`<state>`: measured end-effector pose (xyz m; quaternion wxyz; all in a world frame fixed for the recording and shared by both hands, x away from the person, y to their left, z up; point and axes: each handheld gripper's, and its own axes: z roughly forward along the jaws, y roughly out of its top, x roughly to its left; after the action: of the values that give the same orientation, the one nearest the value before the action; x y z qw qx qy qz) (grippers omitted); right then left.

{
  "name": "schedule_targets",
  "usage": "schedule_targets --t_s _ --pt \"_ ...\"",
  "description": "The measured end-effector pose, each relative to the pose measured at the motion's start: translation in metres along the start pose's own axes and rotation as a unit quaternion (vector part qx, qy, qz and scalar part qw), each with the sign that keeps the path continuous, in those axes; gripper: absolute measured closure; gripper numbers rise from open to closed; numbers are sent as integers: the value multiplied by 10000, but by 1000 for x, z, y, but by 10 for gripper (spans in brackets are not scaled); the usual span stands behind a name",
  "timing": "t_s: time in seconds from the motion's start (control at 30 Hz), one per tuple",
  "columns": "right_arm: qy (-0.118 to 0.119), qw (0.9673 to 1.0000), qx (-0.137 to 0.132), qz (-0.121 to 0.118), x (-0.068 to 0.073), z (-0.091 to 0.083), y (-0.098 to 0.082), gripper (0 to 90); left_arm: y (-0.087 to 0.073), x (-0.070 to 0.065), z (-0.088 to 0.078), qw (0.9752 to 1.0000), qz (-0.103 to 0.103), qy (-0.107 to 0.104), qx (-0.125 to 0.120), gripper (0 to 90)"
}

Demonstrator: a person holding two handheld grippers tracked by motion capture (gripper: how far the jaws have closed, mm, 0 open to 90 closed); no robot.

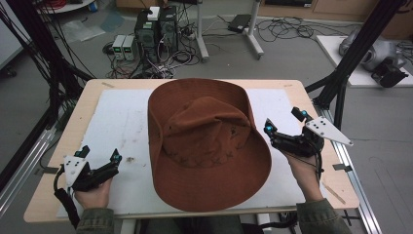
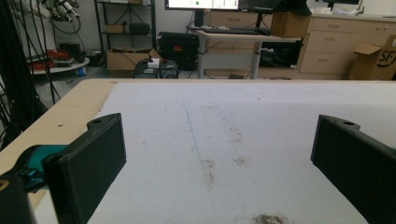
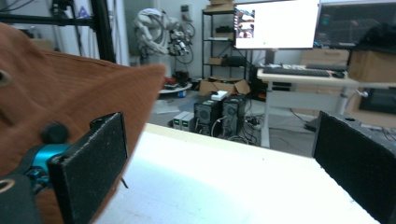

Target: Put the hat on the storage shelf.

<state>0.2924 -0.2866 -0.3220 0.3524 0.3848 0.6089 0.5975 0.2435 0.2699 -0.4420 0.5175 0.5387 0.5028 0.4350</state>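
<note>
Readable only in the left gripper view: the letters "SF" in dark print on the side of a cardboard box [image 2: 379,58] at the far right edge, cut off by the frame. Monitor [image 3: 276,23] contents too blurred to read.

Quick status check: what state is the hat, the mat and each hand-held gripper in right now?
Brown hat: lying flat on the mat, crown up and dented, held by neither gripper.
White mat: spread flat on the table, stained with dark smudges.
Left hand-held gripper: open, empty, resting on the mat apart from the hat.
Right hand-held gripper: open, nothing between its jaws, one jaw close beside the hat's brim.
</note>
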Motion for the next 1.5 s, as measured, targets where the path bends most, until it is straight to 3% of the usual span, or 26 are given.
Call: schedule_targets --t_s 0.53,0.77,0.9,1.3,1.5 --pt "-403 9985 134 335 -20 -8 -45 28 0 0 -3 10000 -64 14 -38 36" --pt "-792 9958 241 396 -29 -11 -74 28 1 3 -5 9998 -127 96 -97 36" --pt "-1046 9936 91 417 -29 -16 -89 28 2 5 -6 9997 -177 113 -136 36" --pt "-1167 9925 223 293 -23 -17 -103 28 1 7 -7 9995 -268 75 -177 36" --pt "-1148 9927 281 235 -26 -15 -107 28 1 8 -7 9995 -263 95 -175 36"
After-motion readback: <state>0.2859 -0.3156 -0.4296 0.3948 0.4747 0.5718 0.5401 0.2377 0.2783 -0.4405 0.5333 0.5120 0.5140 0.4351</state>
